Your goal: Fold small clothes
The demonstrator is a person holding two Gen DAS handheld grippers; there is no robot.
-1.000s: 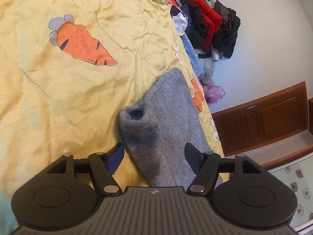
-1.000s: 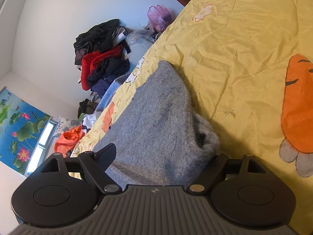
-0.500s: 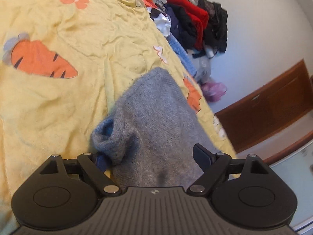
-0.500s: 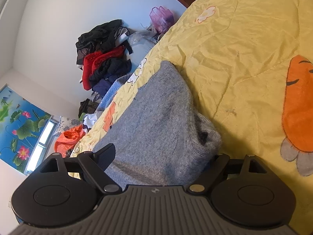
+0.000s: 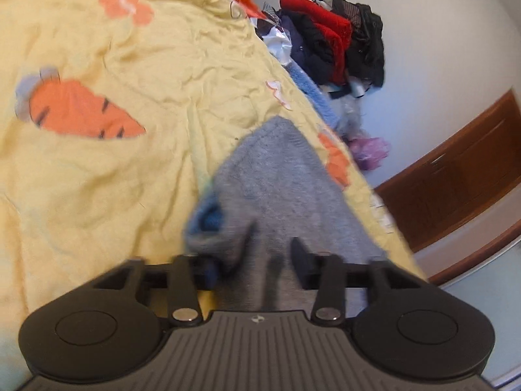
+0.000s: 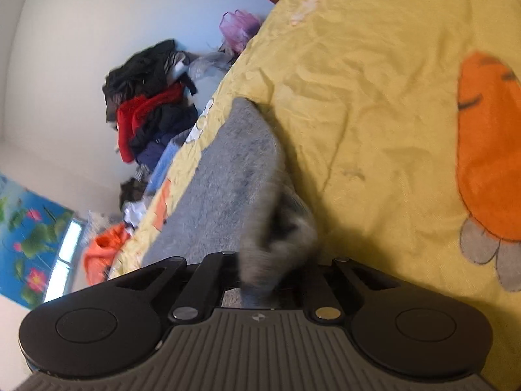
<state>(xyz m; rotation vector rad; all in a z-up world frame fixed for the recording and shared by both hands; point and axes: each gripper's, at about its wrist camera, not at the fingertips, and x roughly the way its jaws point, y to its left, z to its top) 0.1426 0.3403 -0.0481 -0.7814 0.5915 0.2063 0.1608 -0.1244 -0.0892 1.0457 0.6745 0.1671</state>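
A small grey knit garment (image 5: 280, 179) lies on the yellow carrot-print bedspread (image 5: 130, 179), stretching away from me. In the left wrist view its near end bunches into a rolled opening (image 5: 208, 218) with a bluish inside. My left gripper (image 5: 255, 264) is part-way closed around that bunched fabric, with a gap still showing between its fingers. In the right wrist view the same garment (image 6: 228, 176) rises in a blurred fold. My right gripper (image 6: 270, 270) is shut on this fold, and the cloth hides its fingertips.
A pile of black, red and navy clothes (image 5: 329, 42) sits past the bed's edge against the white wall, also visible in the right wrist view (image 6: 149, 104). A brown wooden cabinet (image 5: 456, 176) and a purple bag (image 5: 371, 150) stand beyond the bed. Open bedspread (image 6: 374, 114) spreads to the right.
My right gripper went from open to shut, pinching up the garment's near end. The left gripper's fingers have drawn inward around the rolled end. Both views are now blurred by motion.
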